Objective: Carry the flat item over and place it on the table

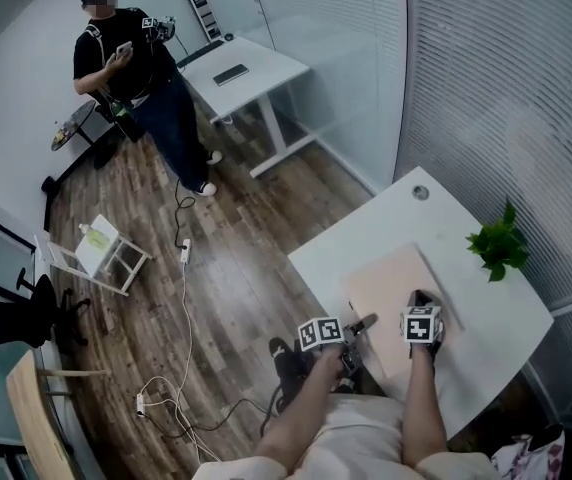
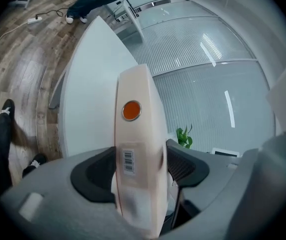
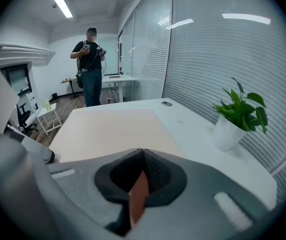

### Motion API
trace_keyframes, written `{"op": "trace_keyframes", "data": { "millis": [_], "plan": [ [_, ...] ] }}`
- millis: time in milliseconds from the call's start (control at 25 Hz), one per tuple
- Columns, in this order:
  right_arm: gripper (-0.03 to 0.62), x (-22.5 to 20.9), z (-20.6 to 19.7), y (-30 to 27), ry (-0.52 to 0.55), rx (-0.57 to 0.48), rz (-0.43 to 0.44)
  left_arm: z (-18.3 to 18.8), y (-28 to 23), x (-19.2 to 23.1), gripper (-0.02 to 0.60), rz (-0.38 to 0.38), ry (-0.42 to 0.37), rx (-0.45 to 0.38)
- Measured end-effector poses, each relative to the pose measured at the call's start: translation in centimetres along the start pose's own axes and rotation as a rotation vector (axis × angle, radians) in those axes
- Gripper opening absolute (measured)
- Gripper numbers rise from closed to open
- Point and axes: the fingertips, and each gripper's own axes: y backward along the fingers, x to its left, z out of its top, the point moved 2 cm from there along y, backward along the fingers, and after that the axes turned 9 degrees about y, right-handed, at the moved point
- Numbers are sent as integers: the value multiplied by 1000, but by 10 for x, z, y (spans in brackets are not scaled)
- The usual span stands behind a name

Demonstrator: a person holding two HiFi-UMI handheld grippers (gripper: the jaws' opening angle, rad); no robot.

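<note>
Pale pink flat board (image 1: 394, 286) lies on the white table (image 1: 366, 230), its near edge pinched by both the left gripper (image 1: 362, 325) and the right gripper (image 1: 422, 300). To its right, a white pot (image 3: 227, 132) holds a green leafy plant (image 3: 240, 109).

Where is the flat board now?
Head view, lower right: the flat board lies over the white table, left of the potted plant, its near edge clamped by the left tongs and right tongs.

Office, glass partition walls with blinds (image 1: 486, 78), white desks (image 1: 251, 73), wood-look floor (image 1: 216, 258), office chair (image 1: 11, 313)
</note>
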Motion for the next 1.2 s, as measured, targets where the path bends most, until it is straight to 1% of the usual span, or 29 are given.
{"op": "trace_keyframes", "data": {
  "millis": [160, 240, 320, 440, 560, 640, 720, 840, 1000, 1080, 1200],
  "plan": [
    [2, 0, -2, -3, 4, 2, 6, 2, 5, -2, 321, 10, -54, -23],
    [2, 1, -2, -6, -1, 3, 10, 6, 11, -10, 321, -3, -99, -44],
    [2, 2, -3, -6, -6, 9, 7, 11, 21, -23, 321, -17, -171, -66],
    [2, 1, -2, 1, -1, 1, 4, 22, 43, -40, 321, 4, -286, -125],
    [2, 8, 7, 18, -12, -61, 33, 35, 70, -56, 321, 27, -395, -219],
    [2, 14, 11, 27, -26, -103, 45, 39, 80, -66, 321, 56, -497, -257],
    [2, 22, 16, 32, -40, -142, 61, 35, 83, -76, 321, 82, -604, -249],
    [2, 33, 18, 41, -67, -166, 79, 17, 82, -92, 321, 105, -767, -207],
    [2, 44, 17, 60, -110, -180, 67, -9, 86, -115, 321, 128, -1027, -158],
    [2, 49, 13, 75, -115, -185, 57, -24, 93, -122, 321, 119, -1107, -147],
    [2, 57, 1, 105, -142, -190, 35, -48, 104, -124, 321, 90, -1160, -128]
  ]
}}
